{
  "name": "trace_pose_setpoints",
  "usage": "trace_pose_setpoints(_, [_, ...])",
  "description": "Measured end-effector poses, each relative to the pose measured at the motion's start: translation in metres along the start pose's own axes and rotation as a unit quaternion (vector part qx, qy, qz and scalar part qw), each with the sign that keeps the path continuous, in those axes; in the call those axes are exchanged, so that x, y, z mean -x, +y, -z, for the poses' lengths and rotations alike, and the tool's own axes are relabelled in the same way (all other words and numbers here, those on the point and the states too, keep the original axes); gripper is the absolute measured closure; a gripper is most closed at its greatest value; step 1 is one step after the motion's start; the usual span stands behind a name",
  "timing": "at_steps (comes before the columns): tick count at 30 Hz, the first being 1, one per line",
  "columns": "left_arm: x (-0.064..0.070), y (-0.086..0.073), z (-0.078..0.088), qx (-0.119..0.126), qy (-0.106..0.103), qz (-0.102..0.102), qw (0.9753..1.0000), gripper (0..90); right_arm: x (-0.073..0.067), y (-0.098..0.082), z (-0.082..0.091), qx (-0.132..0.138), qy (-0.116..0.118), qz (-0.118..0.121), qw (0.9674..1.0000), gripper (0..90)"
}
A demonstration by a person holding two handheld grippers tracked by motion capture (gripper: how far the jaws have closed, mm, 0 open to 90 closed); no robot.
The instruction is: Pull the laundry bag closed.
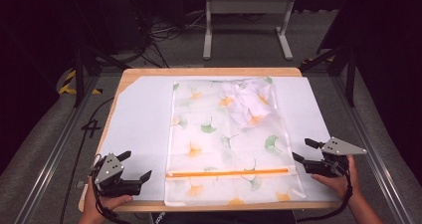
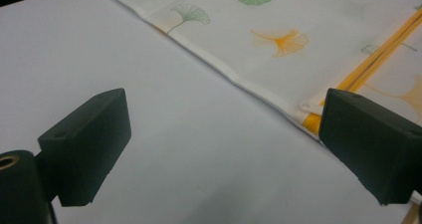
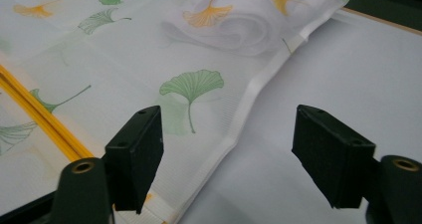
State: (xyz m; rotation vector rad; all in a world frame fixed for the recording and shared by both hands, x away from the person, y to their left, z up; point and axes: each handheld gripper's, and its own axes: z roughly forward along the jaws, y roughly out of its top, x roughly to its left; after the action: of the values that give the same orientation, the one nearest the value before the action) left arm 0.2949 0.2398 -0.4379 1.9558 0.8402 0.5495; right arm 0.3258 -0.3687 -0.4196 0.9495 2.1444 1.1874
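At the surface's near-left corner, the left tongs [image 1: 137, 166] stand wide open on nothing over bare white sheet [image 1: 139, 119], just beside the mesh laundry bag [image 1: 229, 149] lying flat at the centre with its orange zipper [image 1: 229, 173] near the front edge. Right of the bag's hem, the right tongs [image 1: 301, 150] gape empty too; dark floor and cables [image 1: 159, 35] lie beyond.
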Motion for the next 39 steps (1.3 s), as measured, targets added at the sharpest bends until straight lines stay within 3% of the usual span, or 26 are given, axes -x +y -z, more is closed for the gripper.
trace_pose_setpoints(5, [0.007,0.0,-0.003,-0.008,-0.01,-0.005,0.9999,11.5,-0.002,0.001,-0.005,-0.008,0.014,0.001,0.9999,19.0])
trace_pose_setpoints(7, [0.009,0.0,-0.003,-0.013,-0.014,-0.005,0.9998,11.7,-0.003,0.003,-0.006,-0.009,0.007,0.005,0.9999,17.5])
trace_pose_setpoints(12, [0.013,-0.002,-0.002,-0.017,-0.018,-0.014,0.9996,16.8,-0.004,0.008,-0.011,-0.012,0.034,-0.001,0.9993,13.6])
trace_pose_setpoints(16, [0.015,-0.004,0.001,-0.023,-0.023,-0.02,0.9993,26.5,-0.005,0.012,-0.014,-0.013,0.055,-0.003,0.9984,13.7])
trace_pose_setpoints(20, [0.017,-0.004,0.003,-0.019,-0.039,-0.022,0.9988,41.8,-0.012,0.02,-0.018,-0.019,0.058,0.016,0.998,20.1])
trace_pose_setpoints(23, [0.019,-0.003,0.002,-0.022,-0.047,-0.027,0.9983,49.0,-0.019,0.029,-0.023,-0.015,0.064,0.023,0.9976,23.8])
trace_pose_setpoints(28, [0.019,-0.002,-0.001,-0.023,-0.053,-0.024,0.998,52.4,-0.028,0.04,-0.031,-0.016,0.078,0.03,0.9964,30.6])
trace_pose_setpoints(32, [0.021,0.0,-0.002,-0.028,-0.057,-0.037,0.9973,66.4,-0.04,0.053,-0.044,-0.026,0.088,0.036,0.9952,37.4])
trace_pose_setpoints(33, [0.022,0.0,-0.002,-0.033,-0.06,-0.04,0.9968,66.4,-0.04,0.053,-0.044,-0.026,0.088,0.036,0.9952,37.4])
trace_pose_setpoints(36, [0.028,0.002,-0.004,-0.049,-0.078,-0.062,0.9938,79.5,-0.049,0.061,-0.054,-0.038,0.083,0.043,0.9949,44.9])
trace_pose_setpoints(39, [0.035,0.005,-0.008,-0.053,-0.088,-0.072,0.9921,86.9,-0.058,0.068,-0.063,-0.035,0.097,0.051,0.9933,51.5])
